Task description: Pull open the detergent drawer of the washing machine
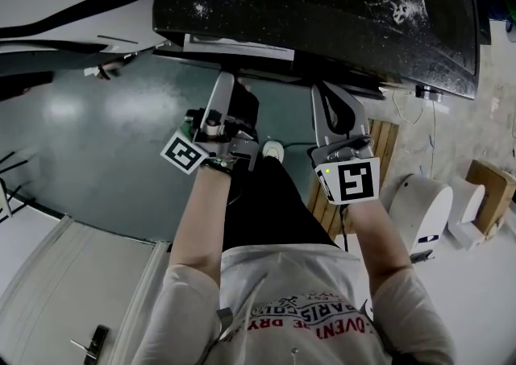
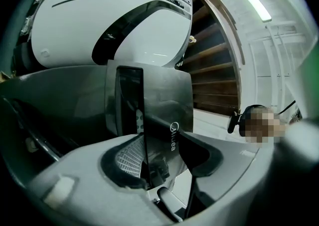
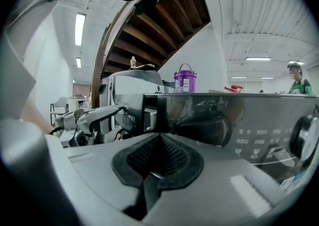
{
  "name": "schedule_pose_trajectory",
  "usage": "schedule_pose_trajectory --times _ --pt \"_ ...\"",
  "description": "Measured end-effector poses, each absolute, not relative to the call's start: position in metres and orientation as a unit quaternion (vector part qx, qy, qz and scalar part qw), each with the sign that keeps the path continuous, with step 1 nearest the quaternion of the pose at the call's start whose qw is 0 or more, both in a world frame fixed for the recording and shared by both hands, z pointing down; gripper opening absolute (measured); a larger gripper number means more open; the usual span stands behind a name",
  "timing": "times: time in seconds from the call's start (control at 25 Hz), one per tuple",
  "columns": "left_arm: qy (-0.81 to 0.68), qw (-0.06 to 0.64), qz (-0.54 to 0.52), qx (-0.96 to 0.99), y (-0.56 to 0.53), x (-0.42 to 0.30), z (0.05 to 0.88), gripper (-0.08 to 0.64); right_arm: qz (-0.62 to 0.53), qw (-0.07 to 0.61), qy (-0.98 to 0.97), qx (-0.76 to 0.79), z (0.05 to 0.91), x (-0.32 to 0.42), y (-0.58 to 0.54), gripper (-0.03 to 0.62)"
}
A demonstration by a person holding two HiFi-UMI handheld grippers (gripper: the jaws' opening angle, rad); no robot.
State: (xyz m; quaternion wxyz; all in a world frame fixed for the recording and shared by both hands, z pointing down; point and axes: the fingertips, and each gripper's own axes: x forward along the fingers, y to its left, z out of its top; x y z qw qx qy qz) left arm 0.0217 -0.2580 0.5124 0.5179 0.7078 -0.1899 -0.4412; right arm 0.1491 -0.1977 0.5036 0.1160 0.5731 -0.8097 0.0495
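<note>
- Grey floor (image 1: 105, 138) lies under me, and the dark washer (image 1: 322, 9) stands right in front of me.
- Wooden stairs (image 3: 149, 25) rise behind the washer.
- A purple tub (image 3: 185, 80) sits on top of the washer.
- A big round white machine (image 2: 114, 25) stands past the washer's left end.
- A round knob (image 3: 305, 140) sits at the right end of the washer's front.
- A person (image 3: 298, 78) stands far off on the right.
- The drawer (image 2: 164, 105) is at the left end of the washer's front, with its shiny dark face turned to me.
- In my left gripper view the drawer's face stands tall, with its long side running up and down.
- I cannot tell how far out the drawer is.
- My left gripper (image 2: 164, 142) has its fingers wide apart with the drawer's face between them. The pads do not look pressed on it.
- My right gripper (image 3: 159, 137) has its fingers closed together and holds nothing. It sits near the washer's front, to the right of the drawer.
</note>
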Motion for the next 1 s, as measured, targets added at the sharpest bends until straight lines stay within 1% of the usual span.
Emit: schedule_pose_trajectory --times 0.24,0.4,1.0 --pt "-0.189 0.520 -0.436 0.710 -0.247 0.018 0.512 0.221 0.062 0.102 -0.807 0.578 0.497 0.142 -0.191 0.002" --pt "-0.187 0.516 -0.437 0.712 -0.233 0.013 0.515 0.222 0.049 0.110 -0.813 0.570 0.502 0.141 -0.181 0.002" --pt "-0.183 0.520 -0.428 0.716 -0.189 -0.002 0.515 0.222 0.058 0.103 -0.821 0.559 0.505 0.126 -0.138 0.002"
